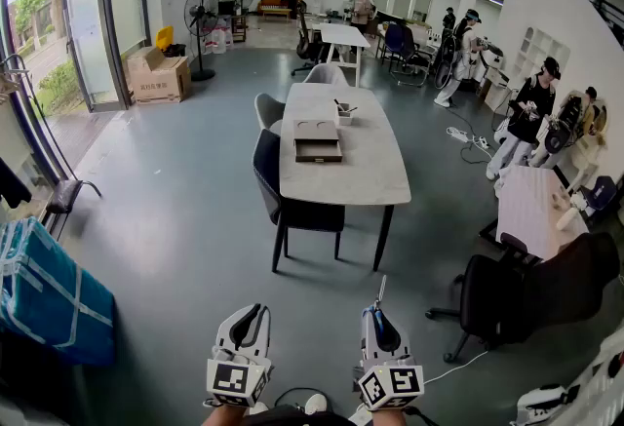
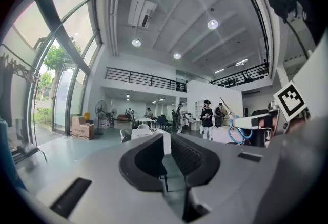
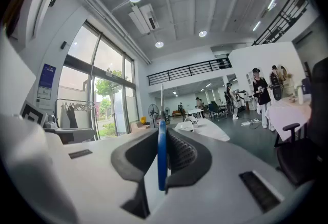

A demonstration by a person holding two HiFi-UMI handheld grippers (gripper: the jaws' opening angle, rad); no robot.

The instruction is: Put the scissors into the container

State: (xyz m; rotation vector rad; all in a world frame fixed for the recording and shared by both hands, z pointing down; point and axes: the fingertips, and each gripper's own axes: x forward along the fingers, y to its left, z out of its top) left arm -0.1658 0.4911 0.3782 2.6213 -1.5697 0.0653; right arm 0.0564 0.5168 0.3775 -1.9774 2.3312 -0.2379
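My right gripper [image 1: 378, 319] is low in the head view, shut on a pair of scissors [image 1: 381, 290] whose thin blades stick up past the fingertips. In the right gripper view the blue handle [image 3: 162, 154] stands on edge between the two pads, with the blade [image 3: 162, 99] above it. The left gripper [image 1: 249, 317] is beside it with its jaws together and nothing in them. Its own view shows the scissors [image 2: 237, 133] off to the right. Far ahead on the long white table [image 1: 370, 171] stand a small white container [image 1: 344, 115] and a brown wooden box [image 1: 318, 143].
Dark chairs [image 1: 292, 205] stand along the table's left side and wide grey floor lies between me and it. At the right are a black office chair [image 1: 507, 292] and another white table [image 1: 526, 210]. A blue bag [image 1: 44, 292] lies at left. Several people stand at the back right.
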